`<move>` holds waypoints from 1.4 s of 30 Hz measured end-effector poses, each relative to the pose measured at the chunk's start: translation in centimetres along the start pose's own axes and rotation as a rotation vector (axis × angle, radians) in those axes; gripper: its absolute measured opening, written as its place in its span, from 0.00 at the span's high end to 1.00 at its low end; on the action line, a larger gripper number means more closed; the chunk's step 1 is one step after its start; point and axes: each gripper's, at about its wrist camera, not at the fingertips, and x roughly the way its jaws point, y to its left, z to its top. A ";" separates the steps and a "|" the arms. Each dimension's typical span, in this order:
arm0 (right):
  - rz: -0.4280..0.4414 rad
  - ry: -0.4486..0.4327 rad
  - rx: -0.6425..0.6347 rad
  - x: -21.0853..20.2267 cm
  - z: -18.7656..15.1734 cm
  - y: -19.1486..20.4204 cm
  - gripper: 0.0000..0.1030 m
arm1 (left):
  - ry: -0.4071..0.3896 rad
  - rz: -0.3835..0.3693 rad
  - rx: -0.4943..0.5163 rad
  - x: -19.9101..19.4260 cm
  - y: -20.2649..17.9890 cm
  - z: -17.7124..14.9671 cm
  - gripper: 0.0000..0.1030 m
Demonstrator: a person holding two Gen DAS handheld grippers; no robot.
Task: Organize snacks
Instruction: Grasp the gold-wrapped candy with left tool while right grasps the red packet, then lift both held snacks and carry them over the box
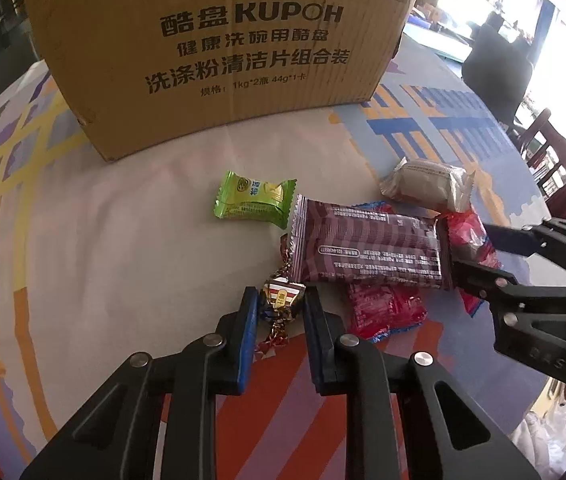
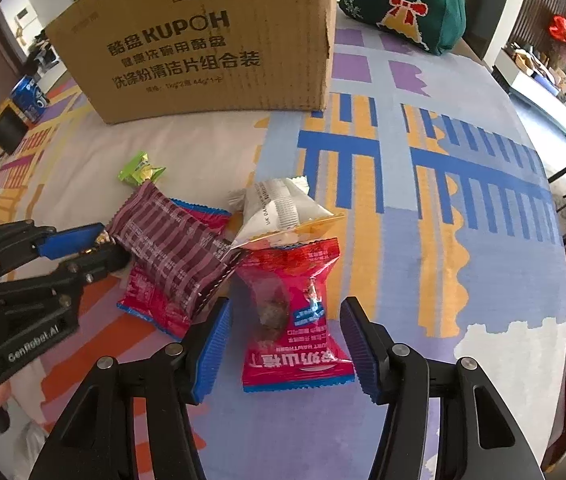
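Several snacks lie in front of a cardboard box (image 1: 219, 56). My left gripper (image 1: 281, 300) has its blue pads on either side of a gold-and-red striped candy (image 1: 283, 296) on the tablecloth; the pads touch it. A brown striped bar (image 1: 367, 250) overlaps a red packet (image 1: 383, 312). A green candy (image 1: 255, 198) and a white packet (image 1: 427, 186) lie beyond. My right gripper (image 2: 283, 340) is open around a red hawthorn packet (image 2: 295, 316), pads apart from it. The right gripper also shows in the left wrist view (image 1: 471, 252).
The box also stands at the back in the right wrist view (image 2: 203, 40). A green Christmas cushion (image 2: 407, 0) lies behind it to the right. A blue can (image 2: 29, 98) and a black mug (image 2: 7, 132) stand at the far left. Chairs stand at the table's right edge.
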 end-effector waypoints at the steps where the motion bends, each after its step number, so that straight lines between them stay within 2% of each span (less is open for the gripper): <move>1: -0.002 0.001 -0.005 0.1 -0.1 0.1 0.59 | -0.002 -0.001 -0.001 -0.1 0.0 -0.1 0.78; 7: -0.011 -0.016 -0.028 -0.3 -0.5 0.4 0.66 | -0.015 -0.009 -0.026 -0.7 -0.1 -0.8 0.78; 17: 0.009 -0.048 0.011 -2.0 -1.6 0.0 0.67 | -0.066 -0.023 -0.064 -2.9 -1.1 -1.6 0.78; 24: -0.050 -0.092 0.049 -3.6 -2.4 -1.0 0.67 | -0.117 0.008 -0.065 -4.4 -1.6 -1.7 0.78; 30: -0.070 -0.129 0.052 -4.9 -2.3 -1.2 0.67 | -0.152 -0.001 -0.066 -5.8 -1.9 -1.5 0.78; 42: 0.016 -0.243 0.029 -8.8 -1.0 0.3 0.67 | -0.274 -0.021 -0.071 -10.2 -1.8 -0.3 0.78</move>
